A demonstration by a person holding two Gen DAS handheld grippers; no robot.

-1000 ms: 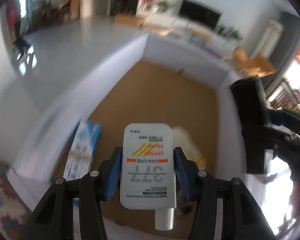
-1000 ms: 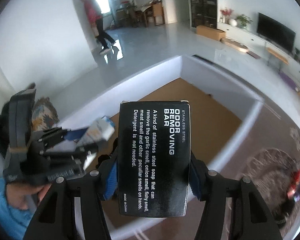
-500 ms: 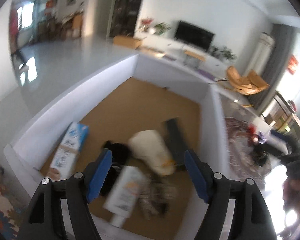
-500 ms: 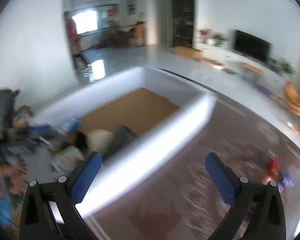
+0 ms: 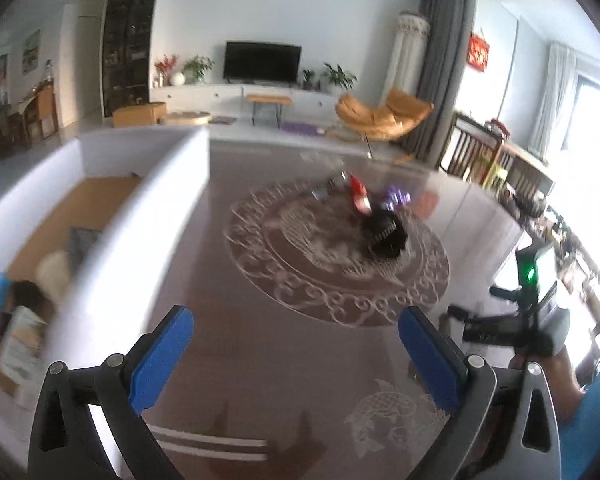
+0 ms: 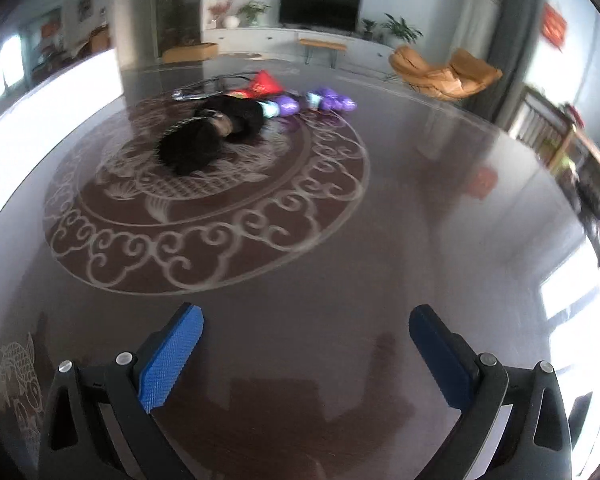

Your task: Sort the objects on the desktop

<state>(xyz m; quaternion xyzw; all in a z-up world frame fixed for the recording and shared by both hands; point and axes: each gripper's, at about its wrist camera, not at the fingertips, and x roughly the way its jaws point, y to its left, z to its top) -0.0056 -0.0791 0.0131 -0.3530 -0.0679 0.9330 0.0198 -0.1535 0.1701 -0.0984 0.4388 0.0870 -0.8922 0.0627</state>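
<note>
My left gripper (image 5: 296,344) is open and empty above the dark round table (image 5: 300,360). My right gripper (image 6: 306,344) is open and empty too, over the table's near part. A pile of loose things lies at the table's middle: a black furry item (image 6: 204,136), a red packet (image 6: 264,84) and purple wrapped items (image 6: 328,100). The same pile shows in the left wrist view (image 5: 380,224). The white-walled sorting box (image 5: 148,208) stands at the left; inside lie a white sunscreen bottle (image 5: 20,336), a cream item (image 5: 54,274) and a dark box (image 5: 82,242).
The table carries a pale ornamental ring pattern (image 6: 204,208). The other hand-held gripper (image 5: 512,328) shows at the right of the left wrist view. A white wall of the box (image 6: 40,120) edges the right wrist view's left side.
Both grippers let go of their loads, the sunscreen bottle and the black odor-bar box, into the white box. Both then swung right, away from the box toward the pile on the table.
</note>
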